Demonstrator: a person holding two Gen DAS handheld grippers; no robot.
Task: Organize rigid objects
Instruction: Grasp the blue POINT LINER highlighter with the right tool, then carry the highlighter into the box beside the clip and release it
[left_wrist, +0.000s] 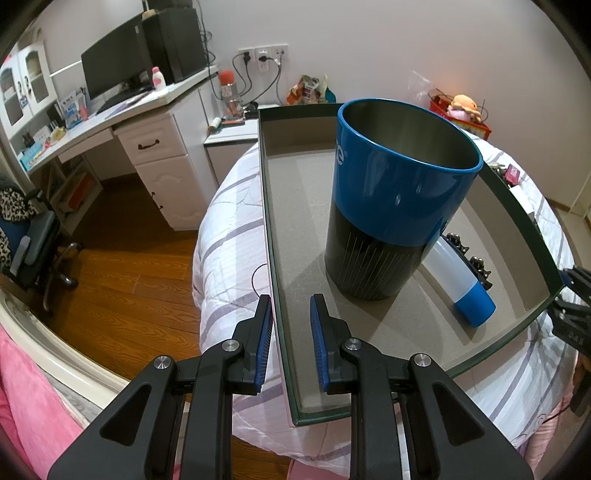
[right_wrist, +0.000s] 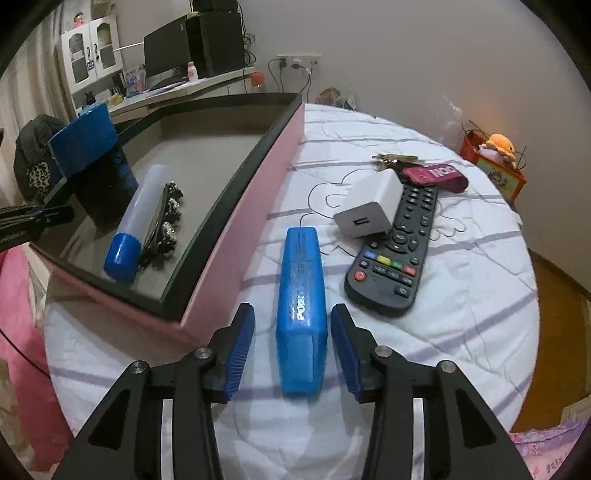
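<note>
- Sorting the loose things from the bed into the box (right_wrist: 236, 218) is, as I judge it, partly done.
- Already in the box: a blue cup (left_wrist: 391, 206) standing upright at centre frame in the left wrist view, a white tube with a blue cap (right_wrist: 136, 221) lying beside it, and a dark studded hair clip (right_wrist: 166, 225) lying against the tube.
- Still out on the bedcover, right half of the right wrist view: a blue case (right_wrist: 301, 310), a remote (right_wrist: 399, 251), a white charger (right_wrist: 369, 210) resting on the remote's top end, a pink case (right_wrist: 436, 175) and keys (right_wrist: 391, 158) behind them.
- My right gripper (right_wrist: 291, 347) is spread at lower centre, its blue pads on either side of the blue case with gaps showing, so nothing is pinched yet.
- My left gripper (left_wrist: 291, 343) straddles the box's left wall at lower centre, jaws narrow. I cannot tell whether the pads actually press the rim.
- Five things left to move, by my count.
</note>
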